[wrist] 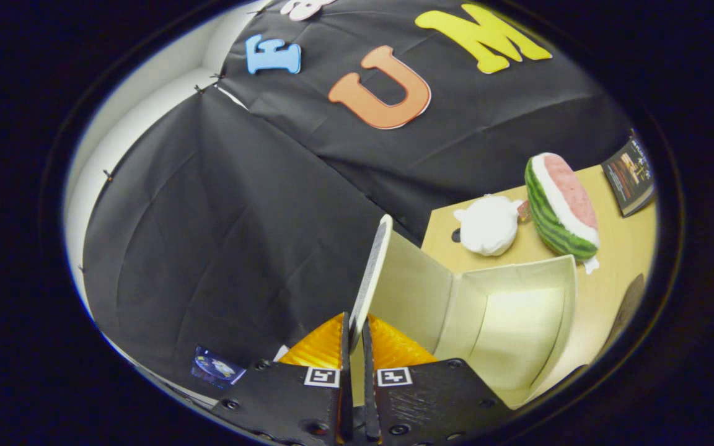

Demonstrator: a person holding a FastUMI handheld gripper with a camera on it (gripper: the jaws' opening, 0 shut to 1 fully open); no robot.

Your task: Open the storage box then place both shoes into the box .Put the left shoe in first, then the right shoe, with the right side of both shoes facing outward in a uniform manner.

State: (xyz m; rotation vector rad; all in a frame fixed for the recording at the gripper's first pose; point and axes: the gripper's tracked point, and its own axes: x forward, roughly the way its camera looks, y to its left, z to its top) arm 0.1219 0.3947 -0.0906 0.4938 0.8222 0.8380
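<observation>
My gripper [357,337] is shut on the edge of the storage box's lid [374,272]. The lid is a thin pale panel, raised nearly upright, and it rises from between my fingers. Right of the lid the cream box [512,322] stands open, with its inside walls and floor showing and nothing lying in it. The box rests on a light wooden table [617,248]. A dark curved shape [630,303] sits past the box's right wall; I cannot tell what it is.
Beyond the box on the table lie a white plush toy [488,224] and a watermelon-slice plush [560,205]. A dark booklet [631,173] lies at the table's far right. Black cloth closes off the back and left.
</observation>
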